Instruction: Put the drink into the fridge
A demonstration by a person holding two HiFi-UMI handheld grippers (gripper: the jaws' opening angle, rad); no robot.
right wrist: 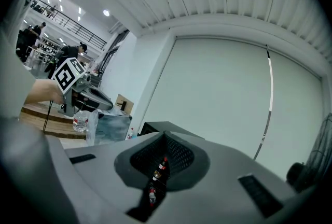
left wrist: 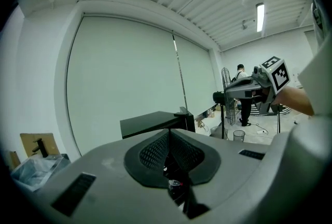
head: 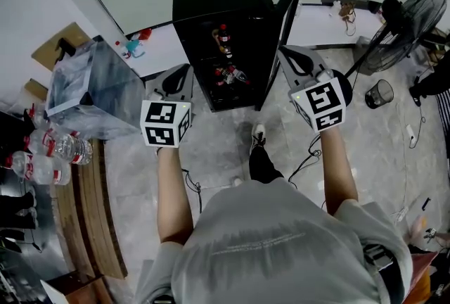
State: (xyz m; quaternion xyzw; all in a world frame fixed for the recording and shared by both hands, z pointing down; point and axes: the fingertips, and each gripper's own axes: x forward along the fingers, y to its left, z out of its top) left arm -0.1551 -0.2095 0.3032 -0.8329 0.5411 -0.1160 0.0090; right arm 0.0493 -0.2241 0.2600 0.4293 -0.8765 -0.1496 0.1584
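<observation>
Both arms are stretched straight out in front of me, about level, and each hand is tucked behind its marker cube. The left gripper [head: 184, 72] [left wrist: 168, 132] and right gripper [head: 288, 56] [right wrist: 165, 137] both point at the fridge [head: 225, 0], and neither touches it. The door [head: 283, 32] hangs wide open on the right side.

On the left one, the pads meet at the tips with nothing pinched between them. The right one is the same: tips together and empty, with only a thin slit lower down. Through that slit I can see a few red-capped drinks [right wrist: 162, 165] on the fridge shelves. From the head view they show up as small shapes in the dark interior [head: 223, 35]. I can't count them or read the labels.

There are more water bottles [head: 65, 148] lying on the table [head: 91, 225] well off to my left, beside a clear plastic bag [head: 91, 84]. I can't tell what's in the bag.

My own torso blocks most of the floor below. The fan [head: 404, 28] is cut off at the right edge, with a small bin [head: 380, 93] near it. Each gripper view catches the other gripper off to the side, but not its jaws.
</observation>
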